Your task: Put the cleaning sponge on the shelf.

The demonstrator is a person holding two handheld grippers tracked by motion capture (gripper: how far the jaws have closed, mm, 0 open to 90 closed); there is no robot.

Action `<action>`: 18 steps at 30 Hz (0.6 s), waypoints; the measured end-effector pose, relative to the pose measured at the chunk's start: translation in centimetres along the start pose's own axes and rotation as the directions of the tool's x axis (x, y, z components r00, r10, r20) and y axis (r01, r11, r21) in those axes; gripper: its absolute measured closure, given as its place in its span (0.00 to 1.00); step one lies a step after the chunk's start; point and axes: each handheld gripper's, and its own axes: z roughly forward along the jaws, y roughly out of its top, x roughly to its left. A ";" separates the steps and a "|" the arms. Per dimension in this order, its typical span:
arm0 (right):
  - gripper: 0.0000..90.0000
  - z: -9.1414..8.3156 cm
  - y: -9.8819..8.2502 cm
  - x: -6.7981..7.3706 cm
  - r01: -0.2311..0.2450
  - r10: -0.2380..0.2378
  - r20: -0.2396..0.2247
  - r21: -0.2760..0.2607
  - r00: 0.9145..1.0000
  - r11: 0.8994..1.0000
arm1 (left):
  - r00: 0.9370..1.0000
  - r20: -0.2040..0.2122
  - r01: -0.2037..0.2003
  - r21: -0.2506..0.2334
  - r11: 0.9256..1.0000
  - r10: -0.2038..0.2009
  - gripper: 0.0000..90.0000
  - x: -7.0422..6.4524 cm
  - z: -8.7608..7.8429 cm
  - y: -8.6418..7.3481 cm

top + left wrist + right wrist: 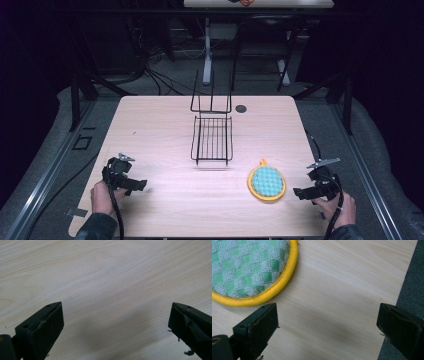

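A round pot holder, green-and-white checked weave with a smooth yellow rim and a small yellow loop, lies flat on the pale wood-grain table, near its front edge. Just right of the pot holder the right gripper points towards it with black jaws spread wide over bare wood, gripping nothing, the yellow rim just beyond one jaw. Behind and left of the pot holder stands a black wire rack, and far left of the pot holder the left gripper rests equally wide apart and empty.
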 end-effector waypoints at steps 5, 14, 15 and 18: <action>0.02 -0.1 0.1 0.0 -0.003 0.003 -0.019 -0.006 1.000 1.000 | 1.000 -0.003 0.002 0.019 1.000 -0.002 0.00 -0.1 0.0 0.1; 0.02 -0.5 0.6 0.4 -0.001 -0.001 -0.071 -0.038 0.998 0.999 | 1.000 0.000 0.016 0.015 1.000 -0.016 0.00 0.0 0.0 0.0; 0.02 -0.5 0.7 0.6 0.002 -0.005 -0.075 -0.045 0.997 0.999 | 1.000 0.002 0.015 0.017 1.000 -0.015 0.00 0.0 0.0 0.0; 0.02 -0.7 1.1 1.1 0.019 -0.025 -0.089 -0.067 0.996 0.998 | 1.000 0.005 0.013 0.013 1.000 -0.014 0.00 0.0 0.0 0.1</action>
